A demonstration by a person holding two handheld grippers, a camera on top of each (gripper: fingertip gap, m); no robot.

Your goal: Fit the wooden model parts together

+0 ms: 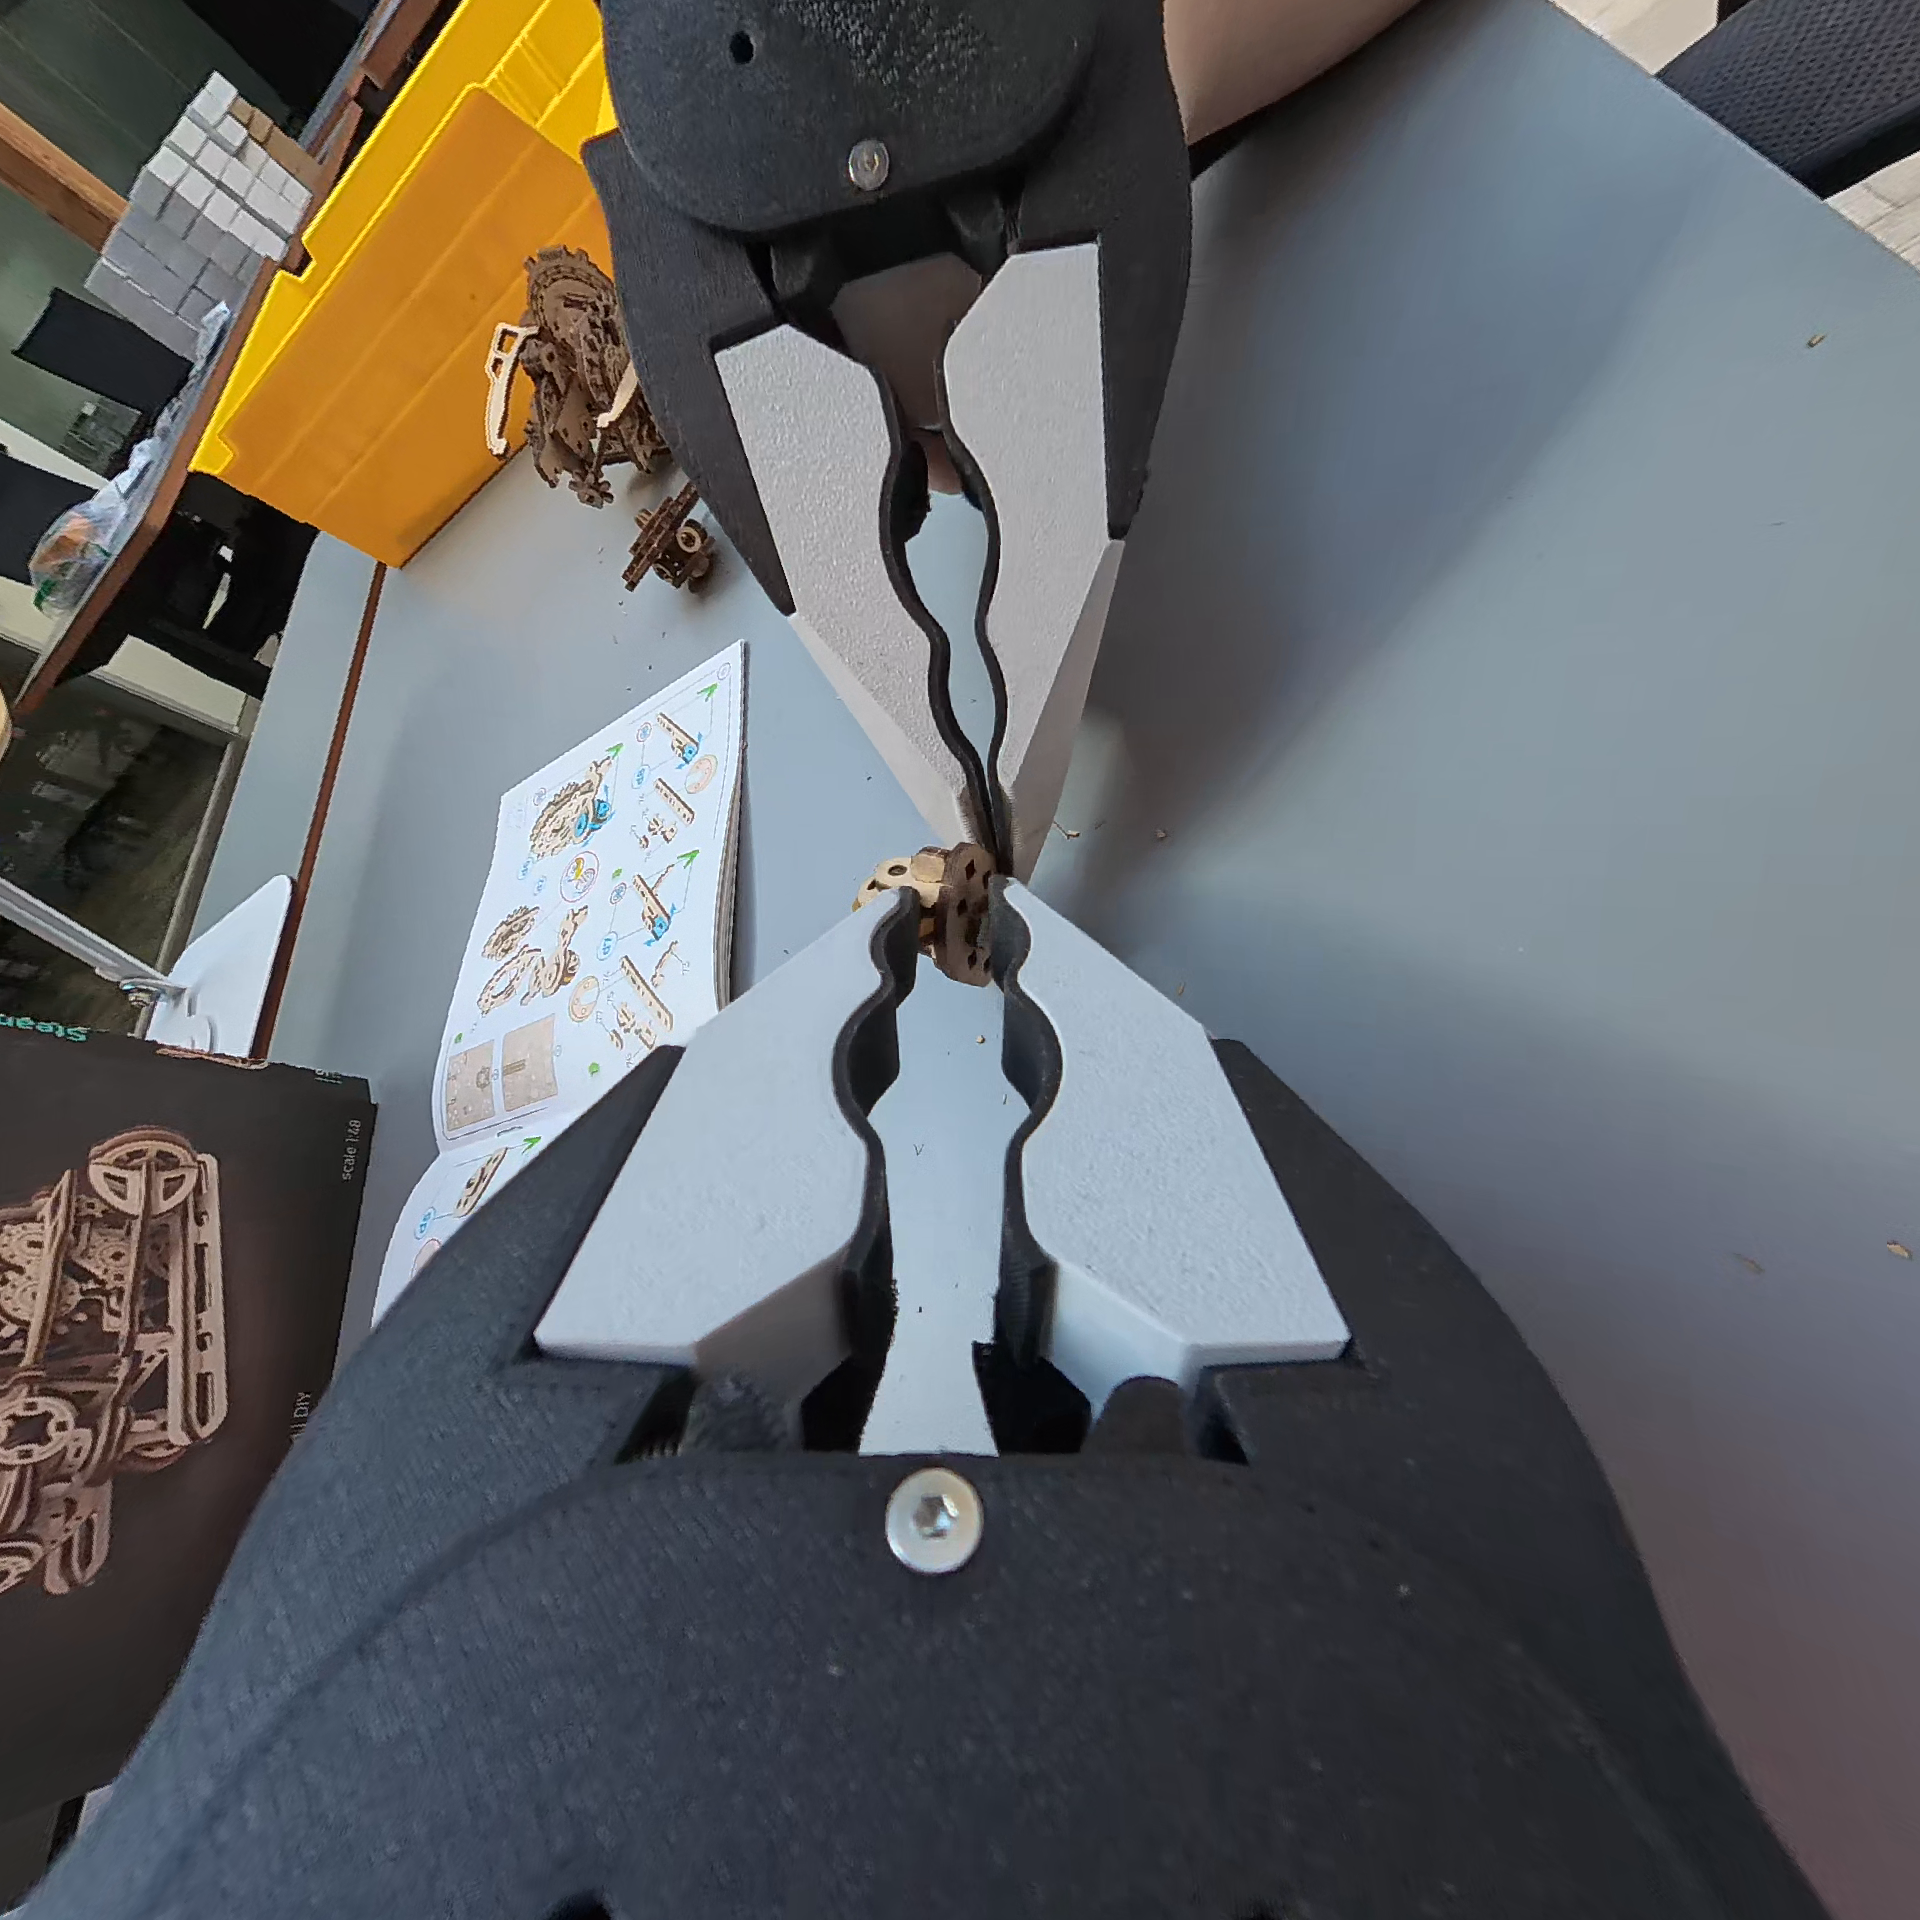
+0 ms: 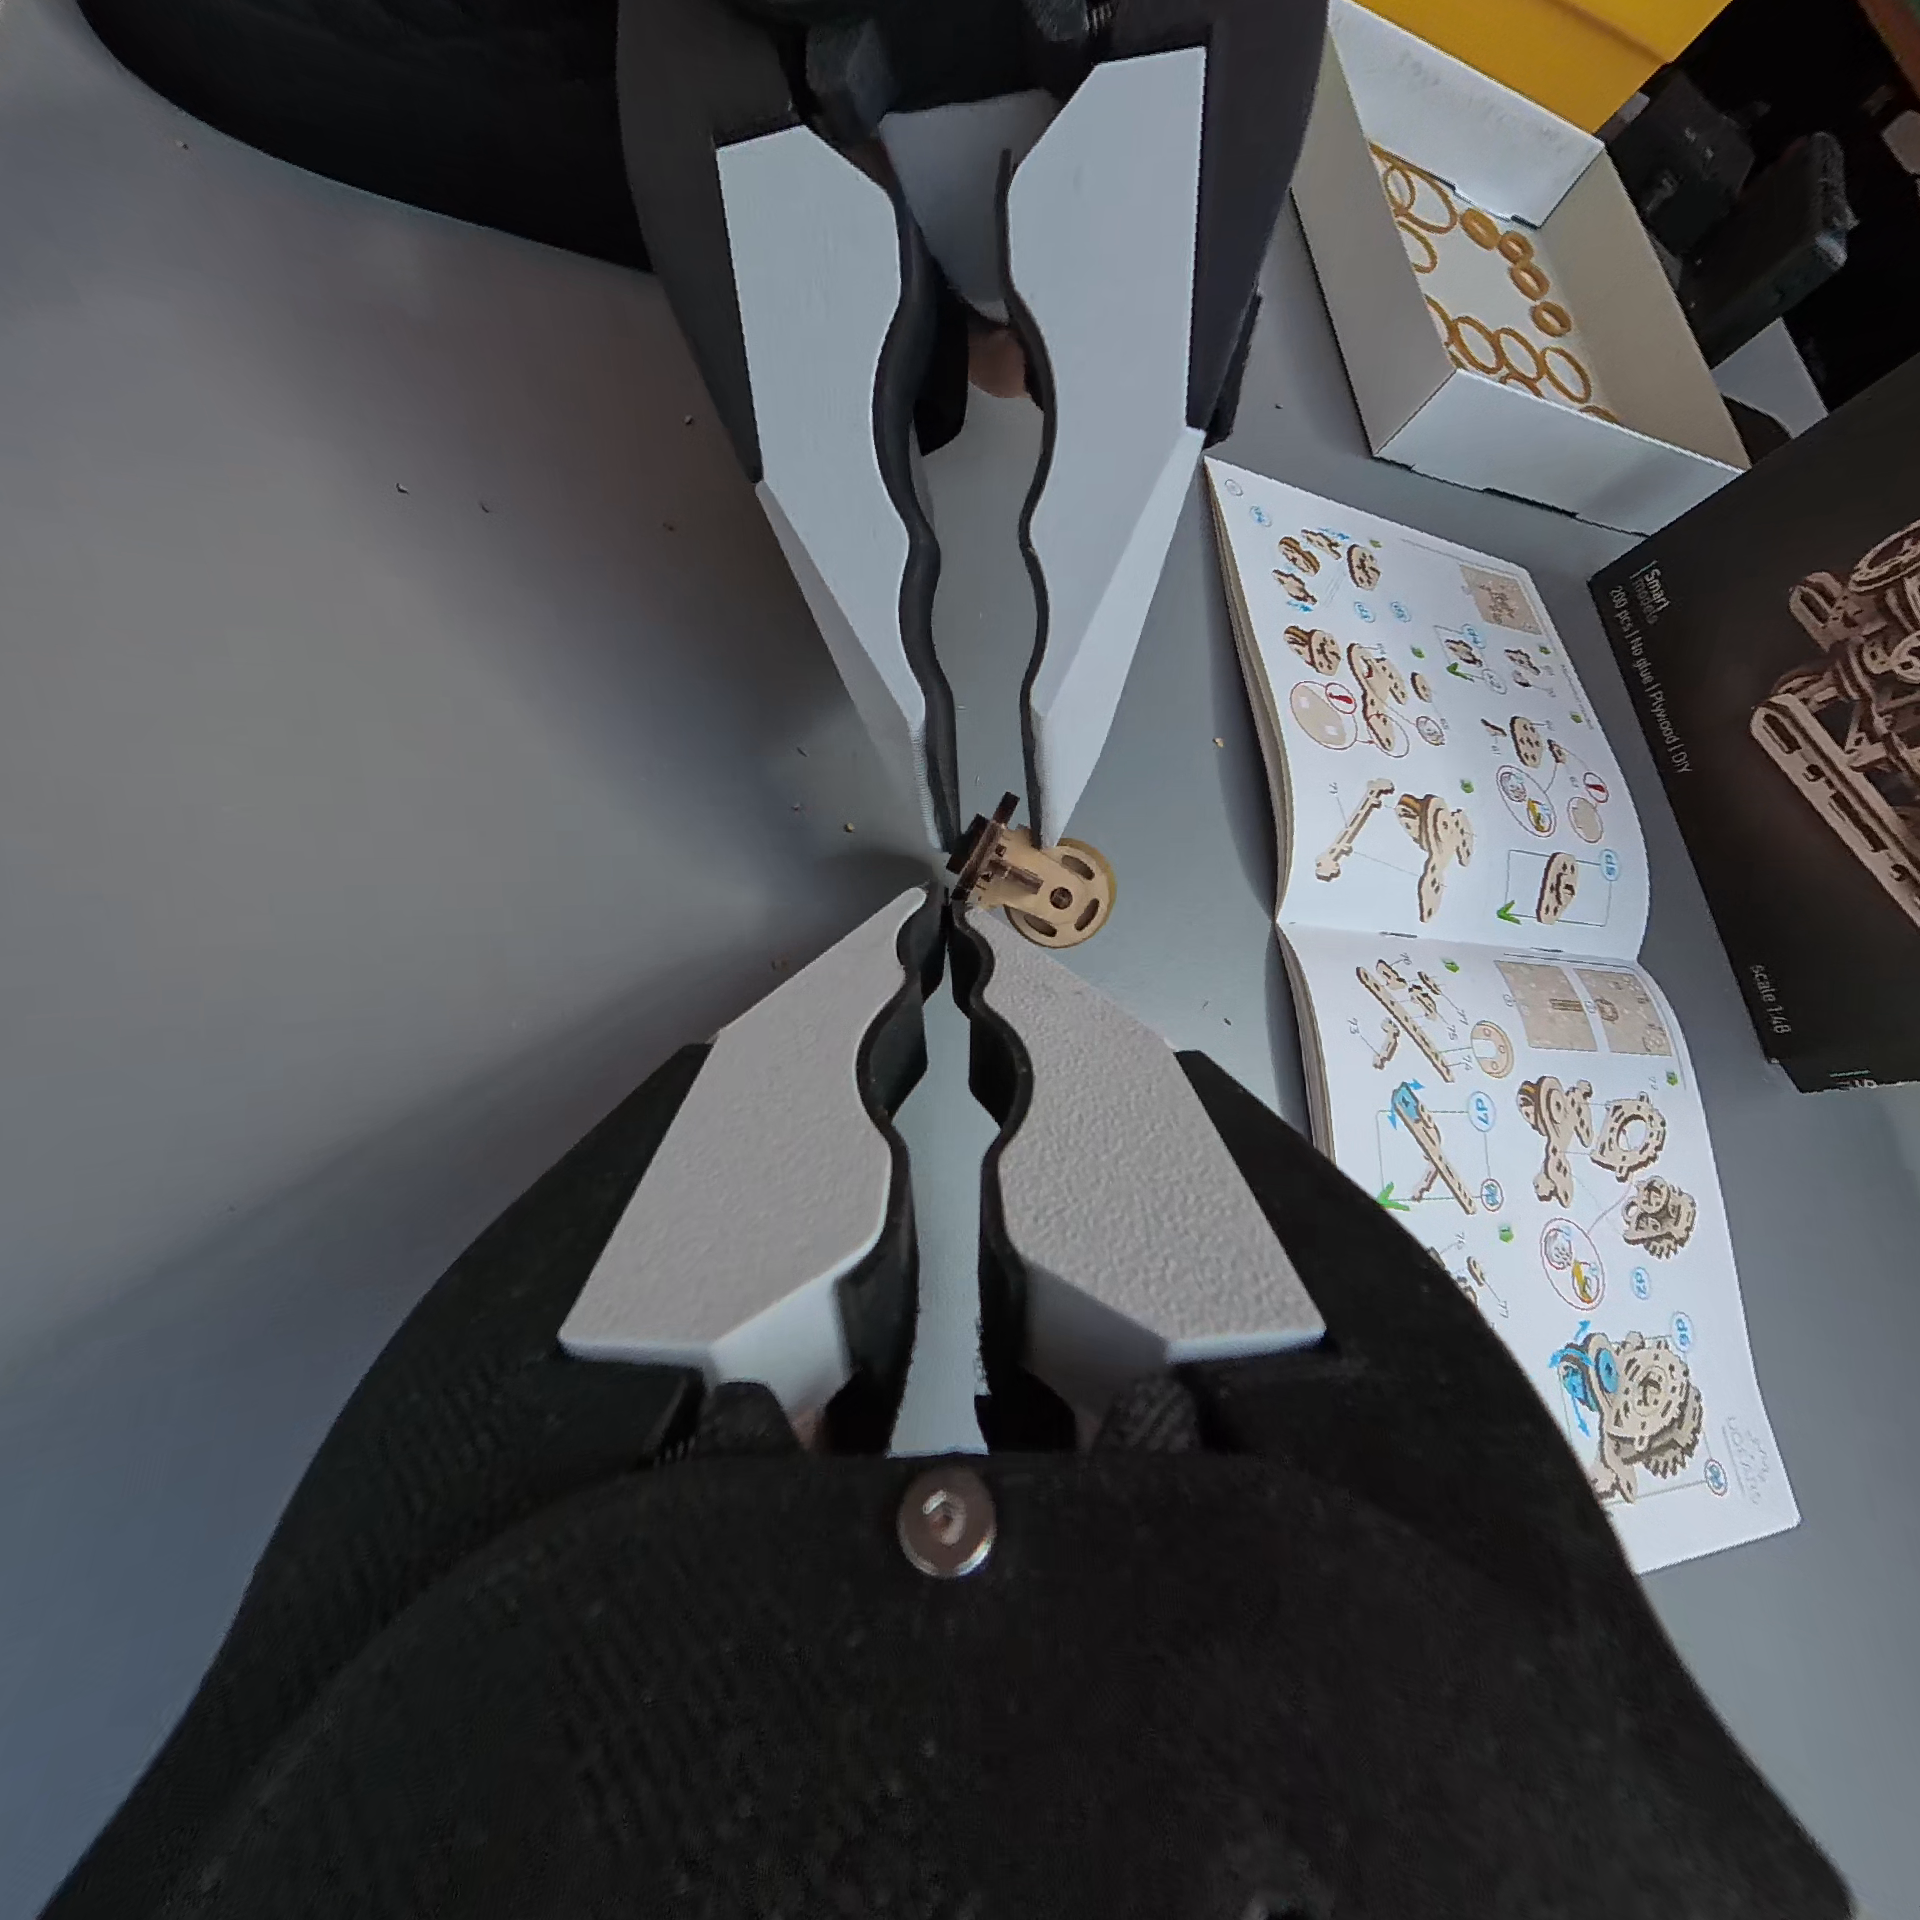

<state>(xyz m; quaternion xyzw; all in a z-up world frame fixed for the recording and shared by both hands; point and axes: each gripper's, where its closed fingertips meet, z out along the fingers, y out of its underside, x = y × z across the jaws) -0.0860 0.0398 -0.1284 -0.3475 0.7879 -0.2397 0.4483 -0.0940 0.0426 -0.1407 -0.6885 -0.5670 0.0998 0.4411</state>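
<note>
A small wooden assembly [image 1: 961,920], a dark notched disc on a short shaft with a pale holed wheel [image 2: 1060,904], hangs just above the grey table [image 1: 1455,727]. My left gripper [image 1: 954,909] is shut on it across the disc and shaft. In the right wrist view the left gripper [image 2: 987,826] comes in from the top. My right gripper [image 2: 940,914] faces it tip to tip, its jaws pinched together on the rim of the dark disc [image 2: 975,860]. In the left wrist view the right gripper [image 1: 992,831] comes in from the top.
An open instruction booklet [image 2: 1455,935] lies beside the grippers, with a black kit box [image 2: 1787,727] and a white box of wooden rings [image 2: 1475,281] beyond it. A partly built wooden model [image 1: 571,364], a small wooden sub-assembly [image 1: 670,545] and a yellow bin [image 1: 416,312] sit farther off. The grippers are tip to tip, or close to it. My left gripper's tips are some 30 cm from the partly built wooden model [image 1: 571,364].
</note>
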